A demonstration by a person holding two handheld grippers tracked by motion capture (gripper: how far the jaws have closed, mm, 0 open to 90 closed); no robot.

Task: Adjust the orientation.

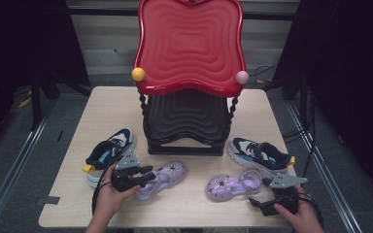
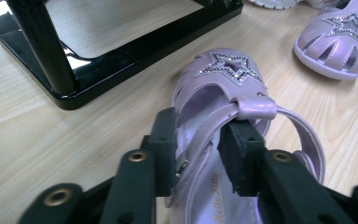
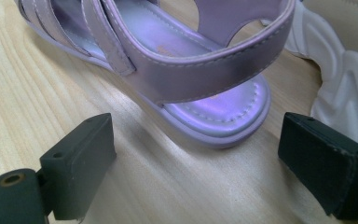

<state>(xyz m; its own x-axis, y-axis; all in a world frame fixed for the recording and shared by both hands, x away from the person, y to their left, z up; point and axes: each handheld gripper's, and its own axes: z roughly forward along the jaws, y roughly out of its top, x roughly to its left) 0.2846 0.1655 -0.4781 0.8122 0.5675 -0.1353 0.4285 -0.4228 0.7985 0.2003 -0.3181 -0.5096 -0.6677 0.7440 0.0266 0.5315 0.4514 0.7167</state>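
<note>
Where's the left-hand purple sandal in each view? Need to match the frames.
High view: the left purple sandal lies lower centre-left, its strap in the left gripper.
Left gripper view: centre, side strap pinched between the fingers.
Right gripper view: I can't place it; the sandal there looks like the other purple sandal.
Shared landmark: the black rack base.

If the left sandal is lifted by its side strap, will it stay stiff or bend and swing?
The left sandal probably weighs little: thin straps, many cut-outs. Held by the left hand-held gripper at one side strap, it would likely tilt and swing. Its glossy surface may slip somewhat.
</note>
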